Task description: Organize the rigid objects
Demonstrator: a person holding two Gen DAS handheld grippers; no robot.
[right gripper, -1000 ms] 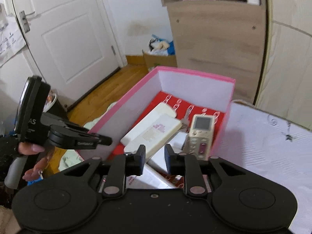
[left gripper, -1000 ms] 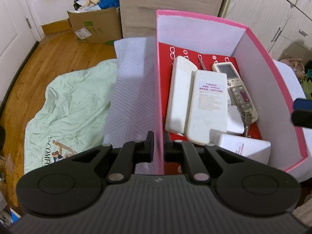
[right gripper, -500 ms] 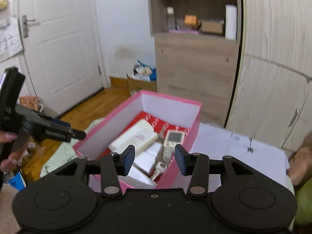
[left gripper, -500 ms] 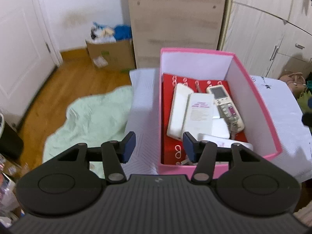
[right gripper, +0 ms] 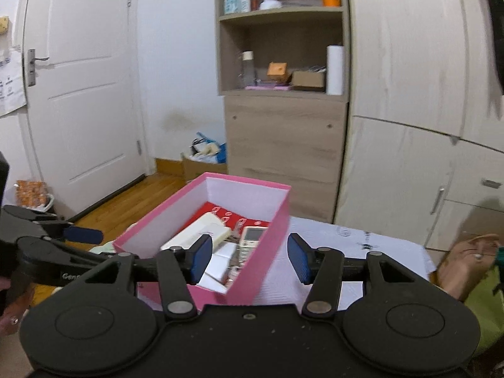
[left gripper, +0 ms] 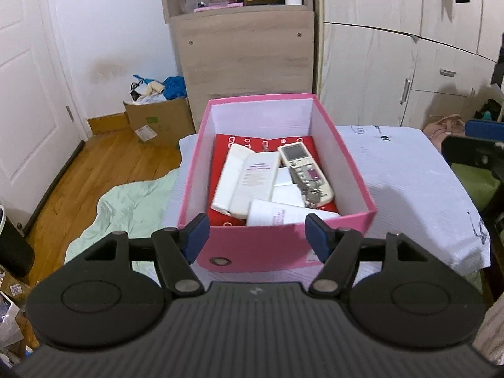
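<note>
Nearest in the left wrist view, the left gripper [left gripper: 256, 234] is seen with its jaws spread and nothing between them; they have just been opening, and the blue pads [left gripper: 197, 236] stand clear of the pink box [left gripper: 283, 245], level with its near wall. In the right wrist view the right gripper [right gripper: 249, 258] is likewise parted and empty, its jaws also just opened, and it is held off the near right corner of the box. The box rests on a white quilted cover [left gripper: 409, 182], toward that cover's left edge. Inside, a white carton [left gripper: 277, 215] lies against the near wall, two long white cases [left gripper: 245, 182] lie side by side toward the left wall, and a remote control [left gripper: 304, 167] with a bunch of keys [left gripper: 312, 193] on its near end lies toward the right wall, all on a red lining [left gripper: 220, 154]. The rigid items appear already gathered, so the step in hand is judged to be a withdrawal from the released box. It is best done by keeping both pairs of jaws apart and drawing them straight back, so that the thin walls are not snagged and the box is not dragged toward the cover's left edge, beyond which a green sheet [left gripper: 126, 201] lies on the floor. Farther off stands a wooden cabinet [left gripper: 245, 44].
</note>
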